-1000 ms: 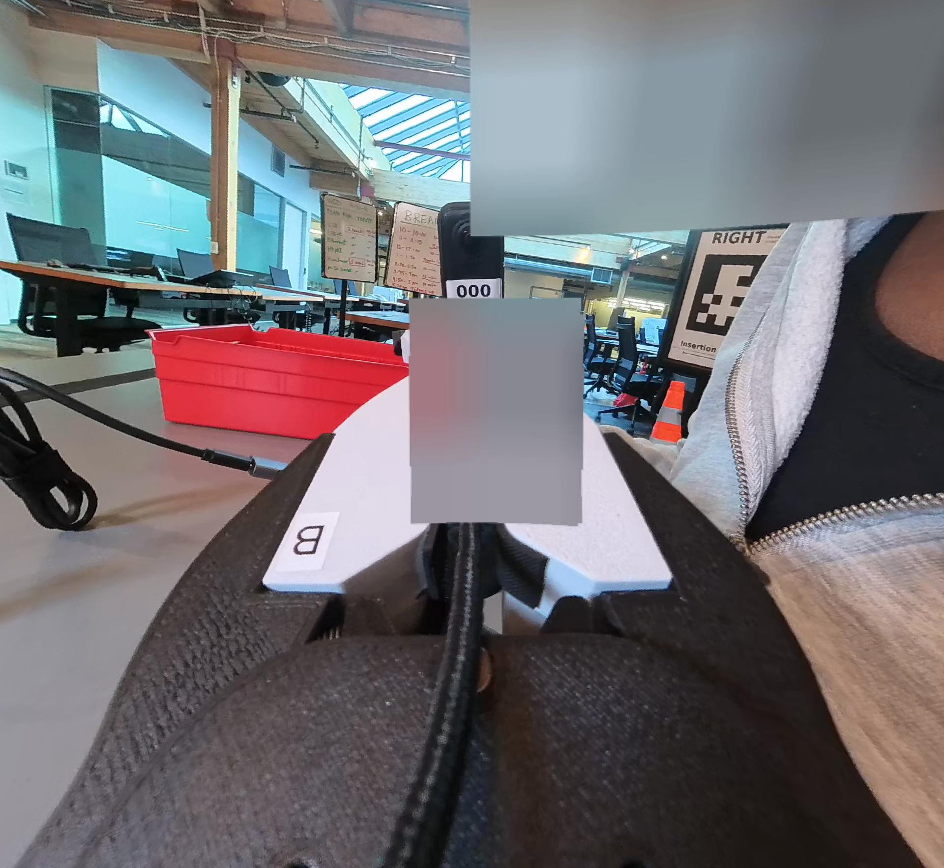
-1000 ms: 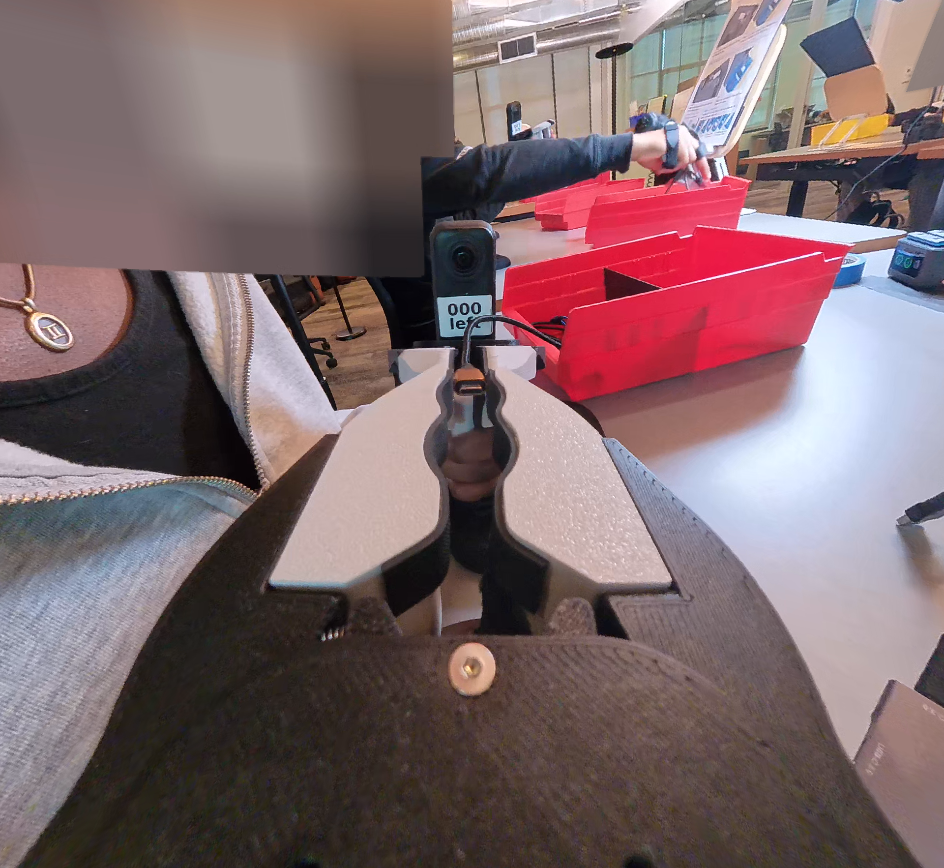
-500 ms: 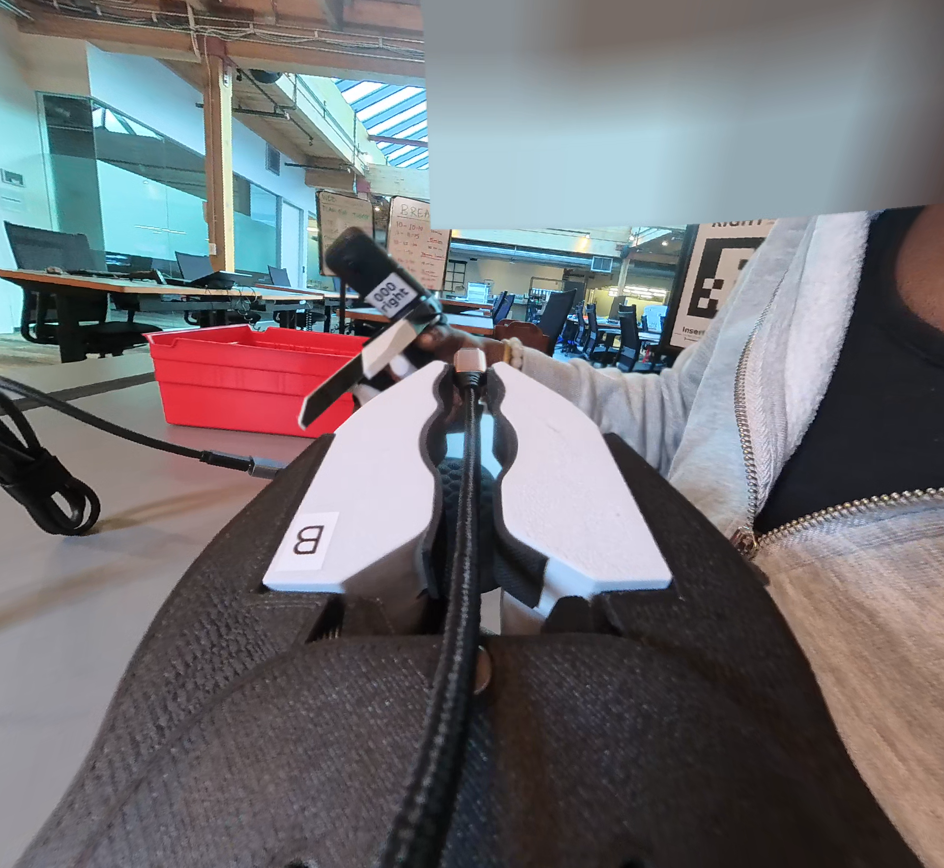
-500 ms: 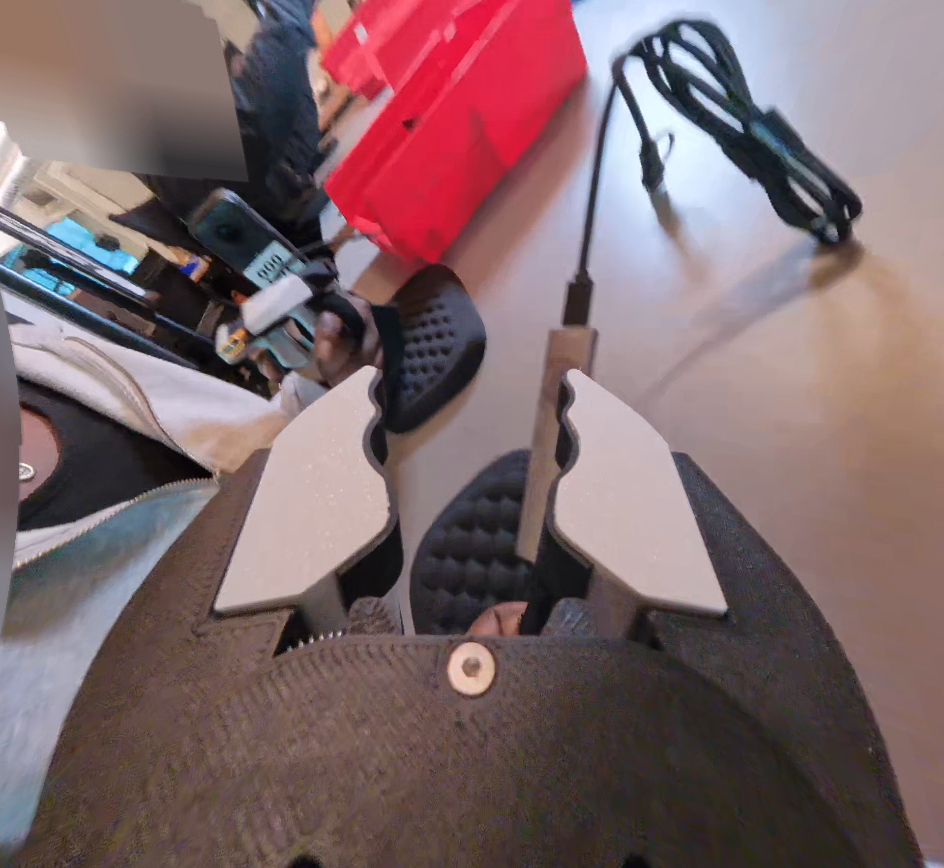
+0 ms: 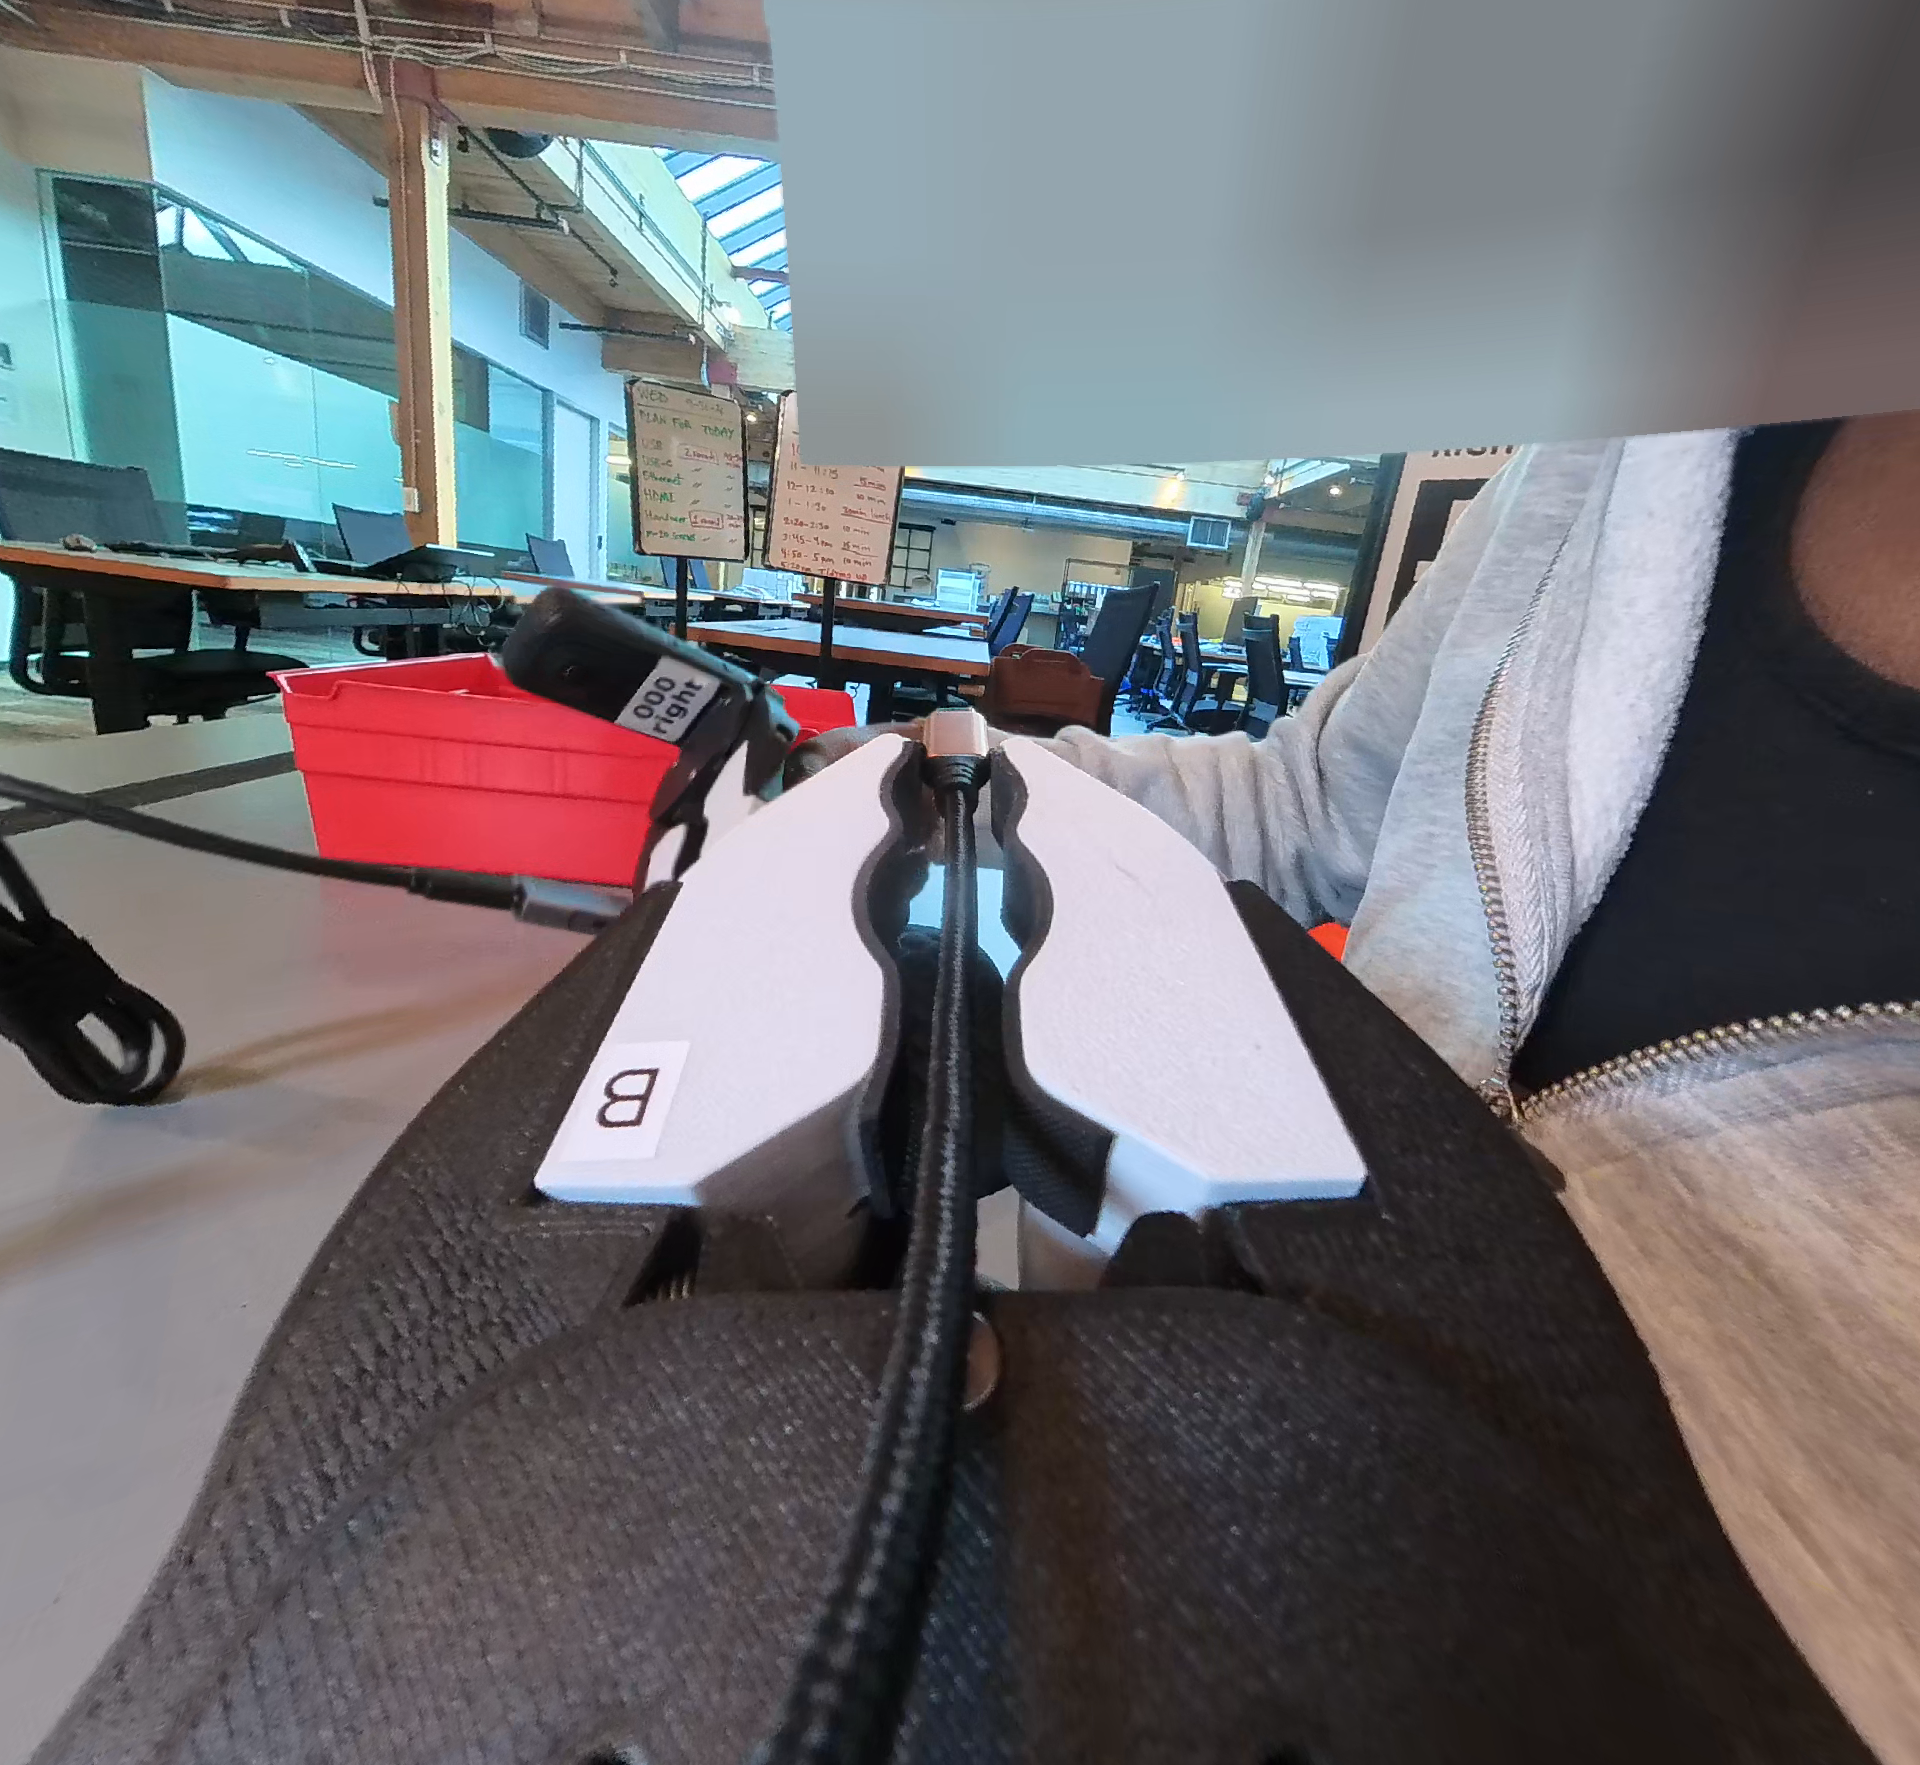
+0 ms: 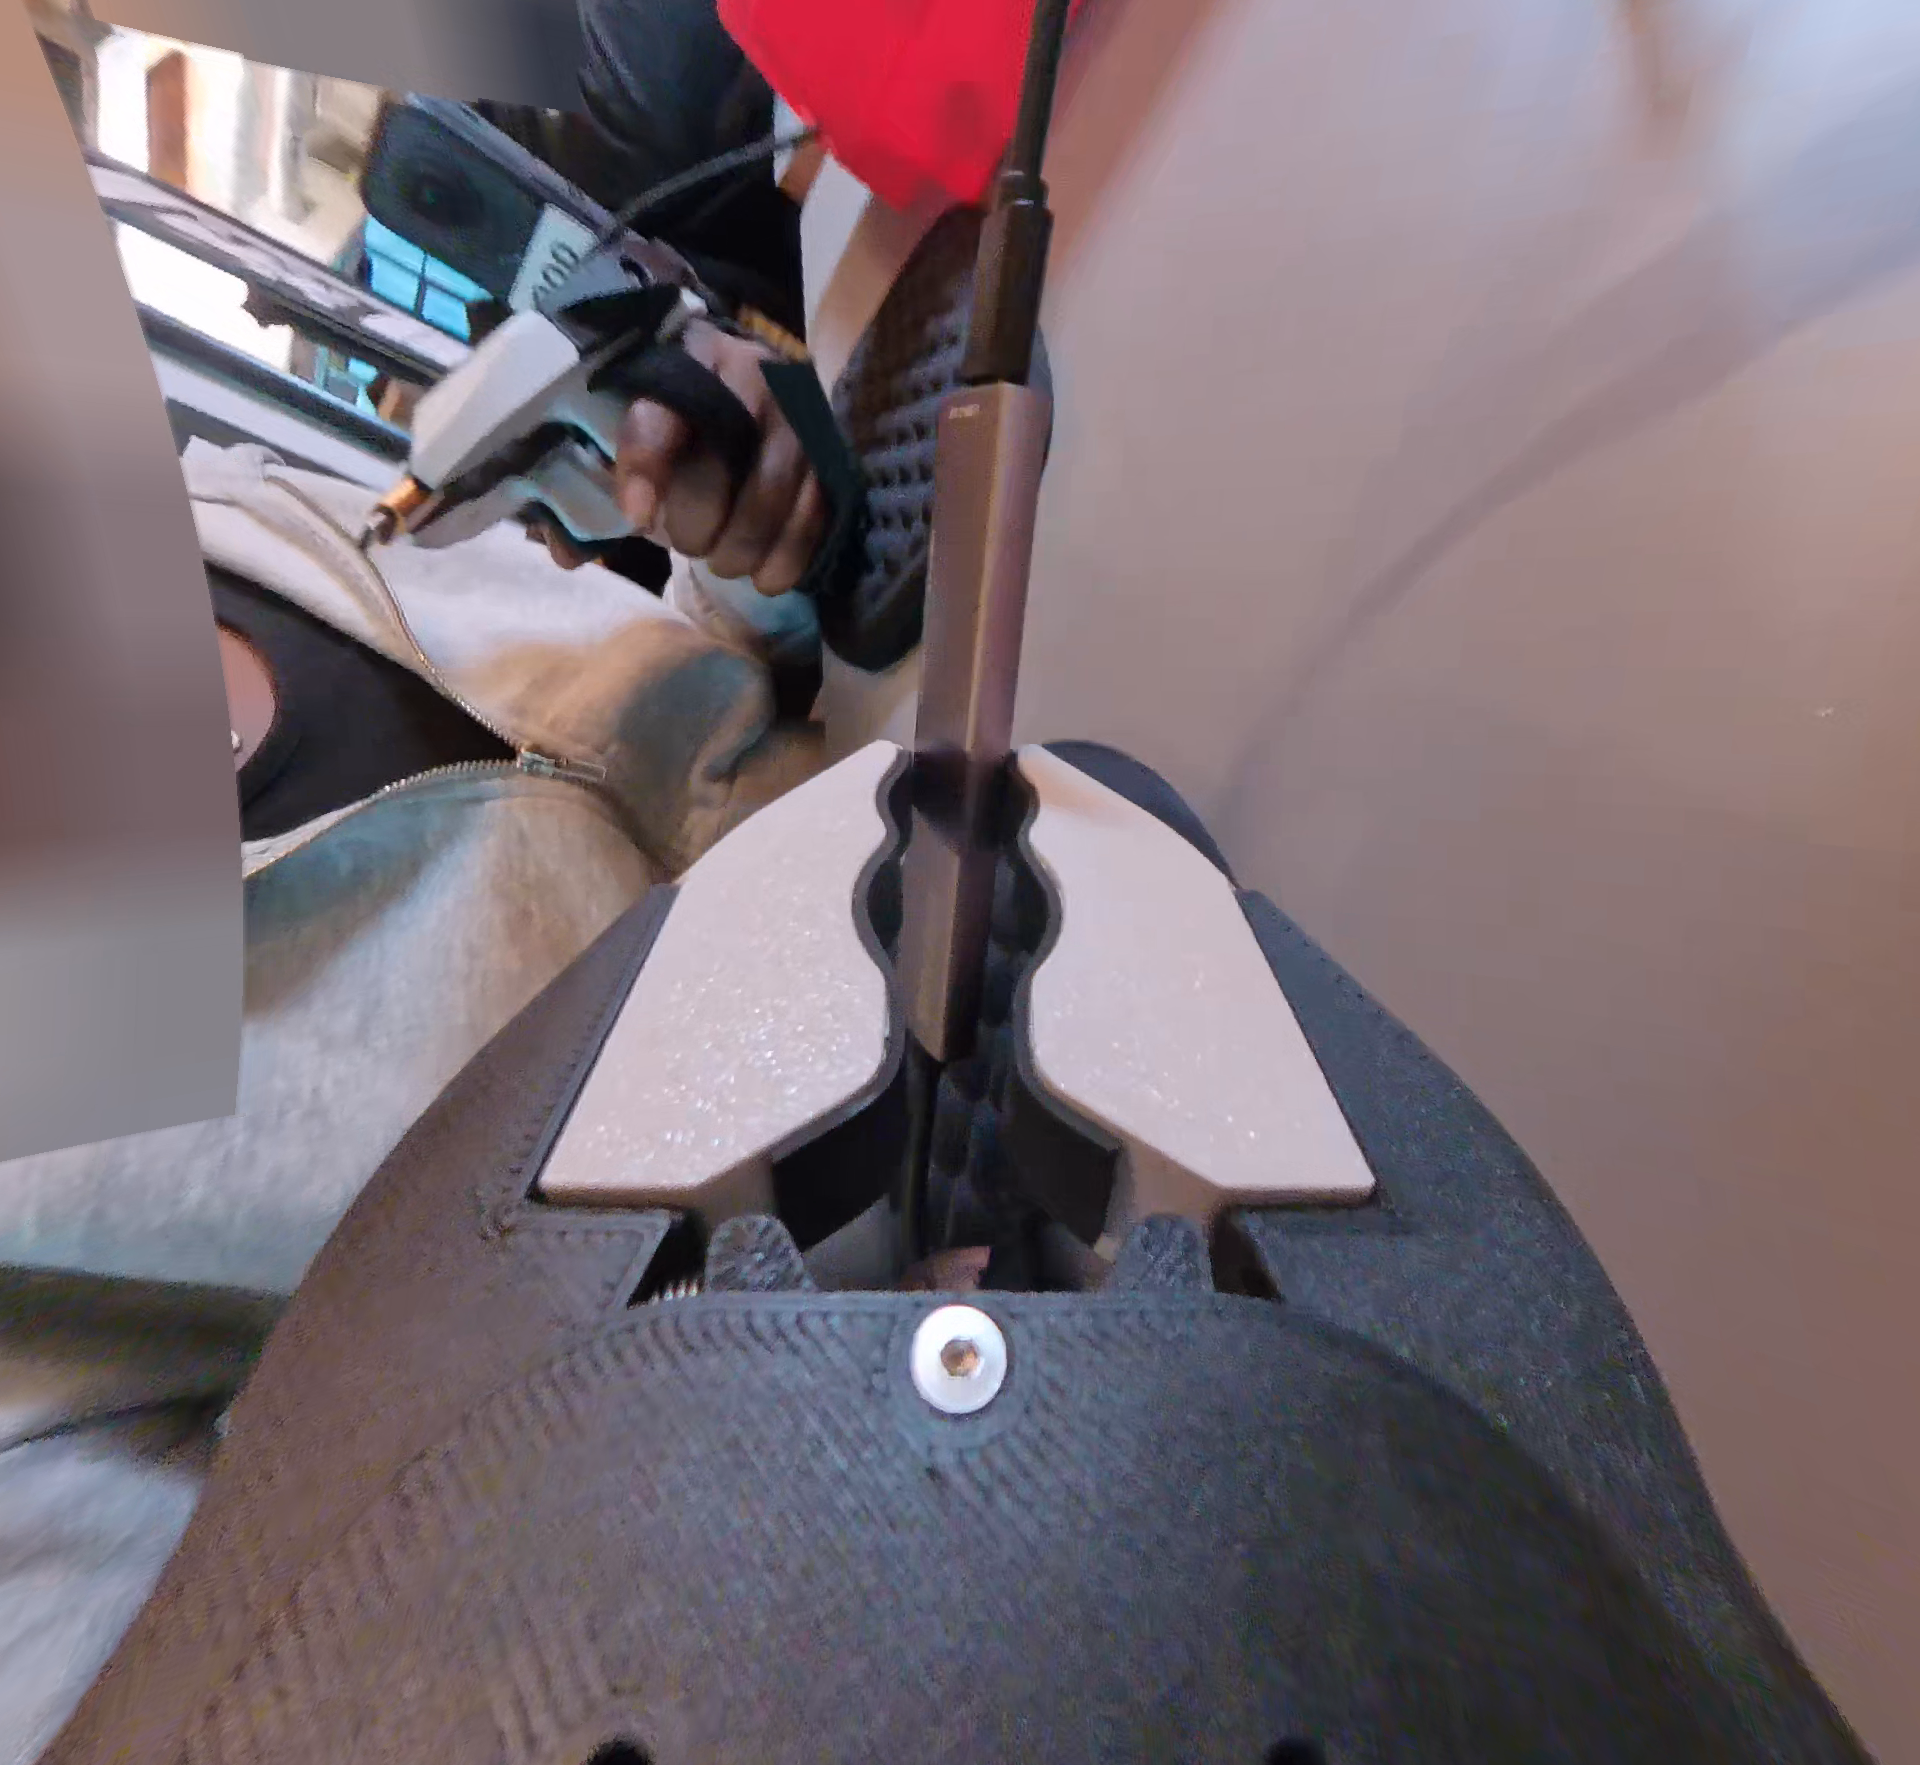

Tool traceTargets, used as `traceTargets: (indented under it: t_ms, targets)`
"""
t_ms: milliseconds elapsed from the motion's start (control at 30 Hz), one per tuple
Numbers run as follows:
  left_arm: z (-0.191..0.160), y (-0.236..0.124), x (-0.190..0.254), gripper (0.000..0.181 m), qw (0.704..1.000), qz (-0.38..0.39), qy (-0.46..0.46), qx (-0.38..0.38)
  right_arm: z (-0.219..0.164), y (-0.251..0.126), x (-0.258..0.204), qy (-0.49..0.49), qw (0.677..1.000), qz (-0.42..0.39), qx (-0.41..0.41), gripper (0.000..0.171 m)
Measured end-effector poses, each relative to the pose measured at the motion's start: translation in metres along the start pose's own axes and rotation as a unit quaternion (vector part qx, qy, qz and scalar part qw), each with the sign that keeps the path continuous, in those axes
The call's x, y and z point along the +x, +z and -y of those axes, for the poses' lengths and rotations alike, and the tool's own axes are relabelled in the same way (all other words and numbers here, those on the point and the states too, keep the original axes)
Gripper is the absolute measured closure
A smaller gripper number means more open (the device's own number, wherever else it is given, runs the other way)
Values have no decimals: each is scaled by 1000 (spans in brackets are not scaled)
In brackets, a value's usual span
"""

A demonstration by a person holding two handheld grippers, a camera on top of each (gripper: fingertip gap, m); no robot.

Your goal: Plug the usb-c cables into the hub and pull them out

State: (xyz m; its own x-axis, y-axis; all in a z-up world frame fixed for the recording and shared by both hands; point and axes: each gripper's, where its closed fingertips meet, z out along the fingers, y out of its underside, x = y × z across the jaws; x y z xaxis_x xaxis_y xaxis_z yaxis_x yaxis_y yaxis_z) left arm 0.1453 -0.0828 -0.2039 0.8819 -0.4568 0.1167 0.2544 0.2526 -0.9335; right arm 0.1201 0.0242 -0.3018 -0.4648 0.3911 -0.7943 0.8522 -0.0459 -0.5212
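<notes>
My left gripper [image 5: 954, 749] is shut on a black braided usb-c cable [image 5: 940, 1092]. The cable's metal plug [image 5: 956, 733] sticks out past the fingertips. My right gripper [image 6: 961, 759] is shut on the slim grey hub [image 6: 977, 593], which lies on the table. The hub's own black cable [image 6: 1039, 53] runs away from it. In the right wrist view the left gripper [image 6: 405, 510] is up to the left, apart from the hub, with the plug at its tip. The hub's far end [image 5: 566, 900] shows in the left wrist view.
A red bin [image 5: 468, 770] stands on the grey table [image 5: 260, 1144] behind the hub; it also shows in the right wrist view [image 6: 883, 1]. A coiled black cable [image 5: 73, 1029] lies at the left. The person's grey hoodie [image 5: 1558, 780] is close on the right. There is about 15 cm between the tips of the two grippers.
My right gripper turned down from facing the left one to the table, opened over the hub, then shut on it. My left gripper kept hold of the cable and hardly moved.
</notes>
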Motion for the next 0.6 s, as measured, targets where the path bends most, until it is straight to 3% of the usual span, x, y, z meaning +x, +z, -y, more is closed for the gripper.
traceTargets:
  t_ms: [67, 133, 267, 400, 600]
  targets:
    - [0, 0, 0, 168, 1000, 0, 0, 0, 9, -6, 3, -46, 997, -56, 37, 158]
    - [0, 0, 0, 168, 1000, 0, -1, 1, 6, -13, 15, -114, 974, -194, 8, 160]
    - [0, 0, -1, 168, 1000, 2, -2, 3, -16, -24, 13, -246, 867, -412, -135, 160]
    - [0, 0, 0, 168, 1000, 4, 3, 2, -52, -13, 20, -254, 821, -454, -234, 161]
    - [-5, 3, 1, 168, 1000, 5, 10, -15, -56, -11, 24, -246, 809, -468, -257, 162]
